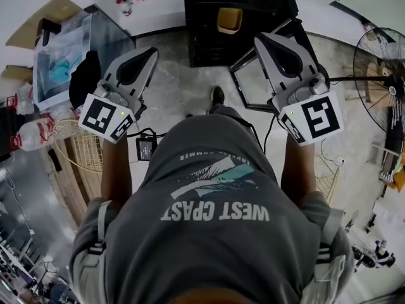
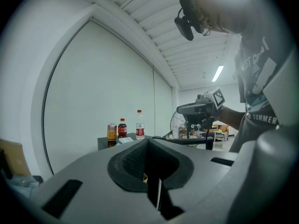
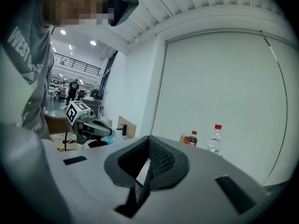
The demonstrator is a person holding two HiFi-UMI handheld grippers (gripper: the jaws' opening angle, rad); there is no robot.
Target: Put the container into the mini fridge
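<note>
Fingers (image 2: 130, 161) on the left gripper (image 2: 149, 142) are pressing together, with nothing between them. The right gripper (image 3: 149, 140) is doing the same, its fingers (image 3: 163, 160) squeezing shut on nothing. Both grippers are showing smooth grey plastic, and the finger pads are black with tiny bumps in a grid (good for not slipping). The person is holding them out side by side, well apart.

Below them the floor (image 1: 183, 87) is looking pale, hard and blotchy, like stone. Past it the fridge door (image 1: 254, 86) is hanging wide open, a black frame around a flat glass pane. The mini fridge (image 1: 202, 43) is looking like a square black box. The container (image 1: 229, 19) is sitting inside it, I think. It is a small yellow tub with round corners, maybe plastic.

So the putting-in part is looking done, and I am guessing the door is waiting to be shut. To do that well, I would be pushing the door's outer edge slowly with closed fingers. Glass is slippery, and the bottles (image 2: 140, 124) standing on top of the fridge could wobble. Far off to the right, a round wire fan (image 1: 380, 68) is standing.
</note>
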